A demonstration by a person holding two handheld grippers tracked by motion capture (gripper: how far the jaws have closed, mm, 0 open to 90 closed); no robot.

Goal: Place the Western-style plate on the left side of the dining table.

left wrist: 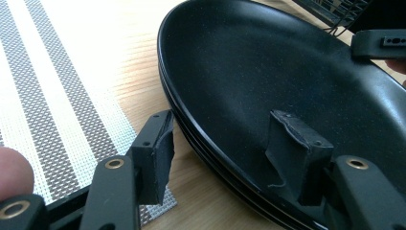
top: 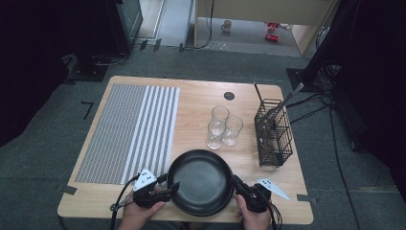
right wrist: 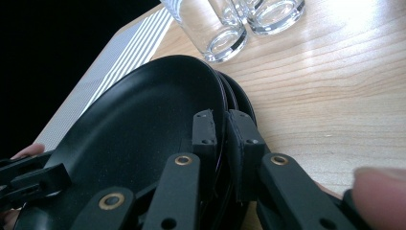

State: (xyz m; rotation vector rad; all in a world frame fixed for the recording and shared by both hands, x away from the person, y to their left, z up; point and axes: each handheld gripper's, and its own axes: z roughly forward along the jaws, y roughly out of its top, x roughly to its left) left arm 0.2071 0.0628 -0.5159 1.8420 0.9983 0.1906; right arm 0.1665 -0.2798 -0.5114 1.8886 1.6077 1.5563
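Note:
A stack of black plates [top: 201, 179] sits at the table's front edge, and the stacked rims show in the left gripper view [left wrist: 201, 139]. My left gripper [top: 171, 184] straddles the stack's left rim: one pad [left wrist: 293, 143] rests inside the top plate, while the other pad [left wrist: 160, 151] stands clear outside it, so the jaws [left wrist: 225, 143] are open. My right gripper [top: 236, 181] is at the right rim. Its jaws [right wrist: 221, 127] are pinched shut on the plate's edge [right wrist: 143, 120]. A hand holds each gripper from below.
Three empty glasses [top: 222, 127] stand just behind the plates. A black wire rack [top: 273, 136] with utensils is at the right. A grey and white striped placemat [top: 129, 132] covers the table's left half, reaching close to the left gripper.

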